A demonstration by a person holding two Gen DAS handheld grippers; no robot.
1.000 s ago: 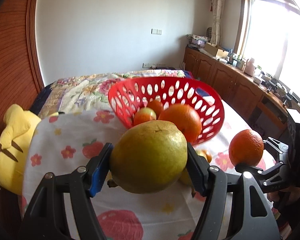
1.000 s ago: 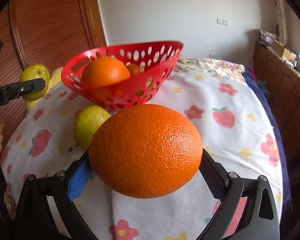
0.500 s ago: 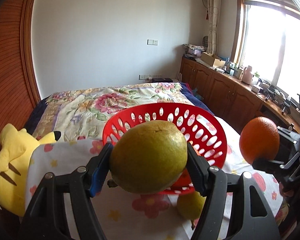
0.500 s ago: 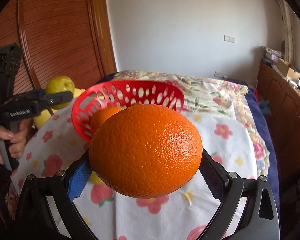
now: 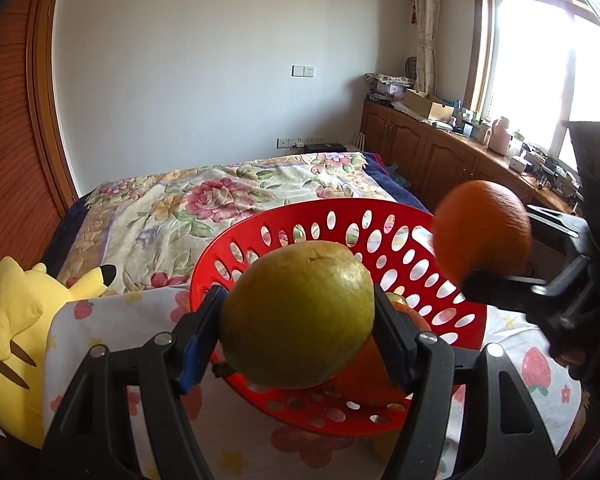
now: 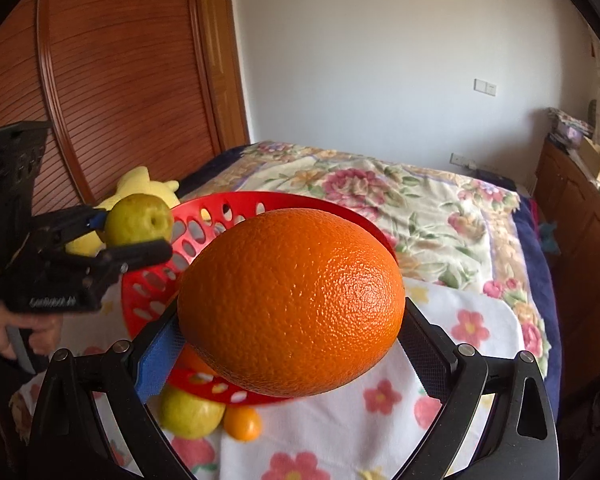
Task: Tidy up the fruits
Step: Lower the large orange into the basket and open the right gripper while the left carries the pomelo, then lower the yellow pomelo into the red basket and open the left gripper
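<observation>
- My left gripper [image 5: 298, 316] stays clamped on the pear [image 5: 298, 314], both pads pressed to its sides, exactly as a second ago.
- My right gripper [image 6: 292, 338] likewise keeps its jaws closed on the orange [image 6: 292, 302].
- Since the earlier frames both fruits have risen: a second ago the basket [image 5: 340, 224] stood behind and above the pear; now I look down into it, with the pear over its near rim.
- From the left view the orange has climbed from beside the basket to above its right rim.
- The pear's long axis lies across the jaws, tilted up to the right, with a dimple on top; the right view shows its other dimpled end facing that camera.
- The orange's long axis runs roughly level across its jaws.
- Only the left view shows inside the basket: another orange [image 5: 374, 376] and a bit of a further fruit behind the right finger.
- Only the right view shows a loose pear [image 6: 190, 412] and a small orange [image 6: 242, 422] on the cloth [image 6: 460, 320], under the basket's near edge, and a hand [image 6: 18, 332] on the left handle.
- A yellow plush [image 5: 16, 328] lies left of the cloth.
</observation>
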